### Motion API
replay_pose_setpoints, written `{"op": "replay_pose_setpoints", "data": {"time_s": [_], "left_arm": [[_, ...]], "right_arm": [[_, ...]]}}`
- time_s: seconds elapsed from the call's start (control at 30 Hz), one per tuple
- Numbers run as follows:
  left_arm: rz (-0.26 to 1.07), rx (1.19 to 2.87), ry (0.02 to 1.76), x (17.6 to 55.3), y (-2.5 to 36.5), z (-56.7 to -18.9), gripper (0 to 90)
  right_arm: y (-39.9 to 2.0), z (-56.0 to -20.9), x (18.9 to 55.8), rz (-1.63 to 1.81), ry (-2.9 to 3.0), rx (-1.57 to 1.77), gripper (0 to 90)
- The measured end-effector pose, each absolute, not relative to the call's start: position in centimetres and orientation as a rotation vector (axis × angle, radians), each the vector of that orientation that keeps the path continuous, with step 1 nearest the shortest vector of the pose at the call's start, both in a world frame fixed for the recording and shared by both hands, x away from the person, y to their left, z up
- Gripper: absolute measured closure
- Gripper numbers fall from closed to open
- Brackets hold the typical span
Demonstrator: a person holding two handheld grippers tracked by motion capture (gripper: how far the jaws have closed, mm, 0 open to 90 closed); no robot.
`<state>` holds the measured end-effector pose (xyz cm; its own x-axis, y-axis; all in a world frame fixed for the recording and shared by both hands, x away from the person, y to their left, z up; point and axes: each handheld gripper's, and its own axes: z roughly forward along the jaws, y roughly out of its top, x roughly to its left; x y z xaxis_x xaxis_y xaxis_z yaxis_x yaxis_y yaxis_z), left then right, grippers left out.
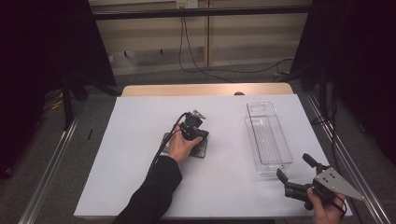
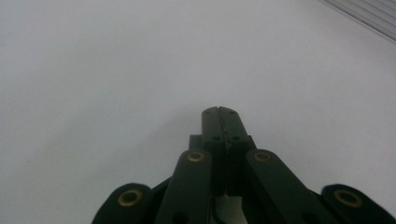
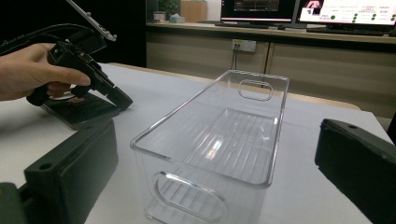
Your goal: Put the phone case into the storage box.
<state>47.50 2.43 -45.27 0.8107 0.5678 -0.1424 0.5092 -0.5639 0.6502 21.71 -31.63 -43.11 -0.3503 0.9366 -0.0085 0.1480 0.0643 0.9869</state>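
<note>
A: So, where is the left claw?

B: Near the middle of the white table in the high view, gripped in the person's left hand, with a black sleeve running back to the bottom edge. It points down at a slant, tip low over a dark flat slab lying on the table.

A: And its jaws?

B: Pressed flat together with nothing between them. The left gripper view looks along them at bare white table, and the two black jaws meet in a thin seam.

A: Does the tip touch the slab?

B: I cannot tell. In the right gripper view the left claw ends just at the far edge of the dark slab, very close, but contact is not clear.

A: What about the right claw?

B: It sits at the near right corner of the table, held in the right hand, with its grey three-cornered plate on top. Its jaws stand wide apart and hold nothing.

A: What is in front of it?

B: A clear plastic bin, long and narrow, standing upright on the right part of the table, well apart from the slab. In the right gripper view the bin rises between the two spread jaws, just ahead of them, its near end showing an oval handle cutout. The jaws are not touching it.
</note>
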Motion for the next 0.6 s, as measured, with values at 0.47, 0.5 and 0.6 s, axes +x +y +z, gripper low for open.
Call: {"op": "replay_pose_setpoints", "data": {"time_s": [0.47, 0.5, 0.6], "left_arm": [[0.05, 2.331, 0.689, 45.4, 2.7, -45.0, 90.0], [0.044, 2.335, 0.686, 45.4, 2.7, -45.0, 90.0], [0.037, 2.333, 0.688, 44.9, 2.9, -44.9, 90.0]], "right_arm": [[-31.6, -43.1, 21.7, 1.356, 1.609, 1.109, 0.0], [-31.6, -43.1, 21.7, 1.356, 1.609, 1.107, 0.0], [-31.6, -43.1, 21.7, 1.355, 1.607, 1.109, 0.0]]}}
